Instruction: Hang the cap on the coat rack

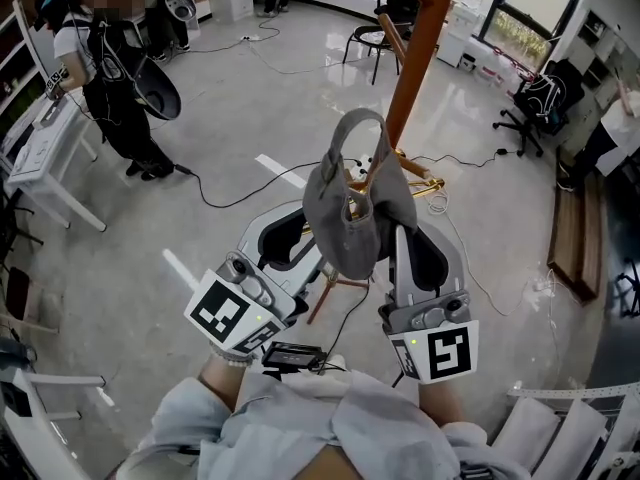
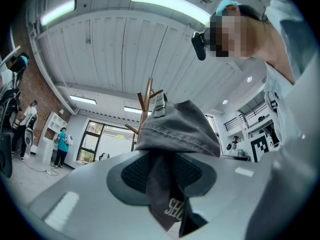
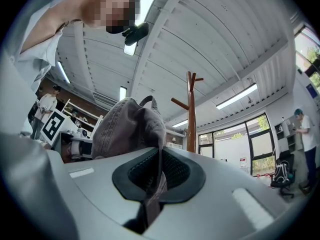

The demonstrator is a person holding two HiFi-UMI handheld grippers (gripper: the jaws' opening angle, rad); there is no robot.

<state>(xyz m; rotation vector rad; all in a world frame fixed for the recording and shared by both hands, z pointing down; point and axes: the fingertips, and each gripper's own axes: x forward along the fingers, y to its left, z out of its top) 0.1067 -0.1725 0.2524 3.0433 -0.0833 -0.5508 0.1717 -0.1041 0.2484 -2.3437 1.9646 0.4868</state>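
I hold a grey cap (image 1: pixel 355 208) up between both grippers, its strap loop arching on top. My left gripper (image 1: pixel 312 233) is shut on the cap's left edge, and my right gripper (image 1: pixel 398 233) is shut on its right edge. In the left gripper view, grey fabric of the cap (image 2: pixel 180 129) is pinched in the left gripper (image 2: pixel 162 174). In the right gripper view, a fold of the cap (image 3: pixel 127 126) runs down into the right gripper (image 3: pixel 159 174). The brown wooden coat rack (image 1: pixel 420 48) rises just behind the cap. Its pegs show in both gripper views (image 2: pixel 147 101) (image 3: pixel 191 114).
A person (image 1: pixel 115 78) in black stands at the back left beside a white desk (image 1: pixel 40 158). Cables (image 1: pixel 230 200) trail over the glossy floor. Chairs (image 1: pixel 370 38) stand behind the rack, an office chair (image 1: pixel 535 108) and a wooden bench (image 1: pixel 575 233) at right.
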